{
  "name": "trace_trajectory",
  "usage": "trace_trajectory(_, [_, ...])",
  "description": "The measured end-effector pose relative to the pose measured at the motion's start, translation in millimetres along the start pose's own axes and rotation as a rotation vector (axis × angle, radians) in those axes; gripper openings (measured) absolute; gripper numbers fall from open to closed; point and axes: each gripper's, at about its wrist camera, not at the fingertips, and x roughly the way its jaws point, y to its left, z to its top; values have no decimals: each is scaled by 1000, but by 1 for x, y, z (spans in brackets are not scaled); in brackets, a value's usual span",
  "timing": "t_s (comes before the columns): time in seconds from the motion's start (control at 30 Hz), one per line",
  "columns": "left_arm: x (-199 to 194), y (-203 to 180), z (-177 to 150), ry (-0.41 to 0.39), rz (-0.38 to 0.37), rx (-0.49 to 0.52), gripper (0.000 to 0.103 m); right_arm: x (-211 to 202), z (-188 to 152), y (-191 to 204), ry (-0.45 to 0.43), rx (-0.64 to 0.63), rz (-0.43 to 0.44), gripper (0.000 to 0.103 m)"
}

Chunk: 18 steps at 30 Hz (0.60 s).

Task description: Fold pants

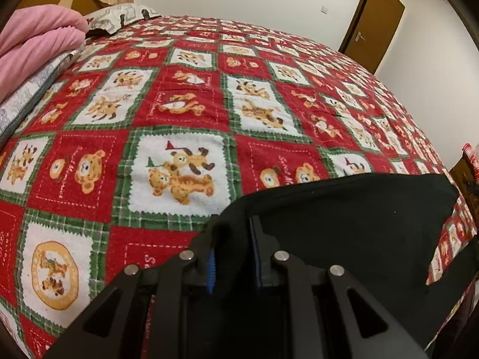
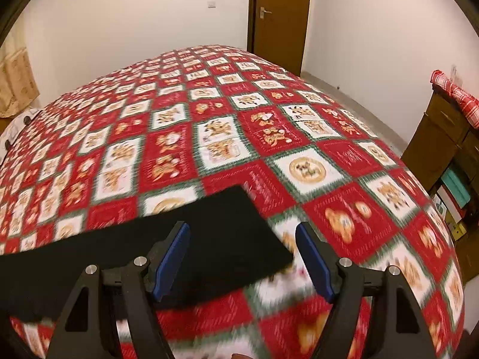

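On bed [image 1: 185, 95]: left gripper [image 1: 232, 257] pinching pants [image 1: 344, 209]; right gripper [image 2: 242, 257] spread, empty

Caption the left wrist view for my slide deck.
Left gripper shut on black pants over a teddy-bear quilt.

The black pants [image 2: 149, 239] lie flat as a long band across the near edge of the bed [image 2: 269, 119], one end bunched and raised.
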Motion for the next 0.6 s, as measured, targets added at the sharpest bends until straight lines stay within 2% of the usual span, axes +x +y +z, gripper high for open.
trace_trajectory(0.13, [2,1,2,12,-4,-3,20,39,16,10,49,-16,0,74])
trace_trajectory(0.27, [5,-3,4,16,11,21,20,75,26,4,109,-11,29,73])
trace_trajectory(0.4, [7,-3,4,11,8,30,20,100,25,0,170,-7,88,65])
trace_trajectory(0.5, [10,-2,6,13,-3,28,20,106,22,3,172,-37,94,44])
trace_trajectory(0.57, [11,-2,9,18,-3,32,19,103,22,5,159,-28,148,12])
trace_trajectory(0.6, [12,-3,10,18,1,38,17,99,23,8,148,-27,157,8])
